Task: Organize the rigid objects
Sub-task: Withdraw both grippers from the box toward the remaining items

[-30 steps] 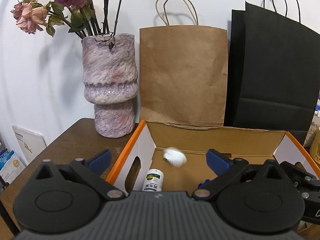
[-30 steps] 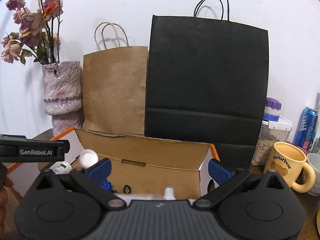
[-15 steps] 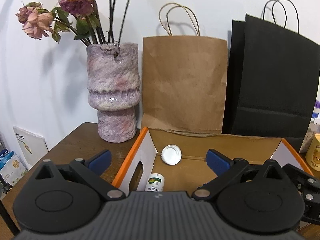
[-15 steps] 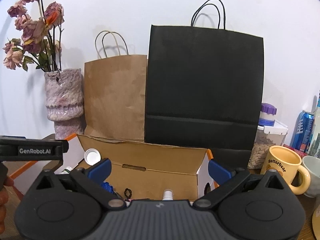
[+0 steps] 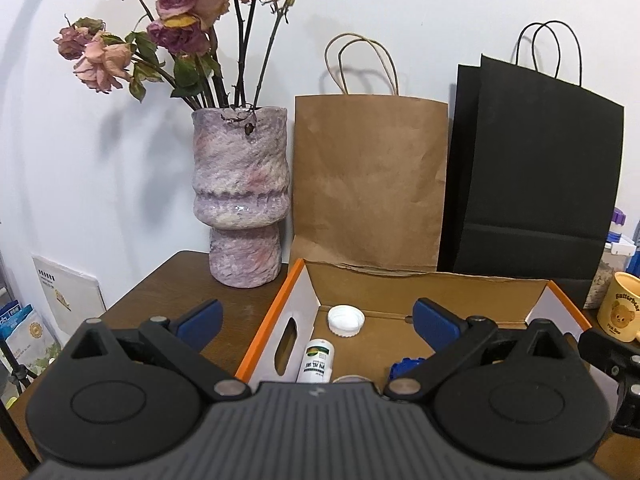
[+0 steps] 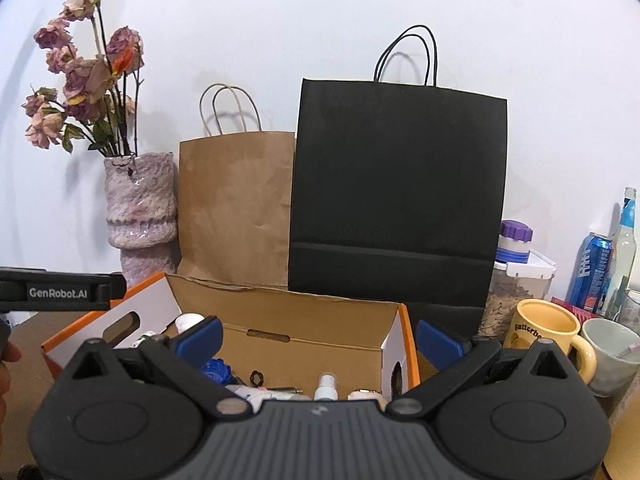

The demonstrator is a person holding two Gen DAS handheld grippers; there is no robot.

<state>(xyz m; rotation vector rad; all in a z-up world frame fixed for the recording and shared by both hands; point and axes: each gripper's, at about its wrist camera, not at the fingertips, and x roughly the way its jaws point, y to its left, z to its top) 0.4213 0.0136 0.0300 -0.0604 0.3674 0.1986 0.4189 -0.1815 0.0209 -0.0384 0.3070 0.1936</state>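
Here both grippers hang over the near edge of the cardboard box (image 5: 304,300), each with its fingers spread wide and nothing between them: the left gripper (image 5: 316,320) faces the box's left end, the right gripper (image 6: 318,334) its right half.

Inside, a white cap (image 5: 346,320) lies at the far wall, at 12 o'clock from a small white bottle (image 5: 318,362) that lies on its side by the left wall. A blue piece (image 6: 216,370), a black ring (image 6: 257,379) and a spray bottle (image 6: 326,386) sit further right; other items there are mostly hidden under the gripper body, so what remains to sort is probably not fully visible.

The risks appear to be these. The cap is round and light, so a careless nudge would roll it. Reaching to 3 o'clock for more things brings the right gripper near the yellow mug (image 6: 546,330) and the grey cup (image 6: 610,354). At 10 o'clock from the box, the vase (image 5: 240,200) looks top-heavy with dried roses (image 5: 184,36); a swing of the left gripper could tip it onto the counter (image 5: 168,292).
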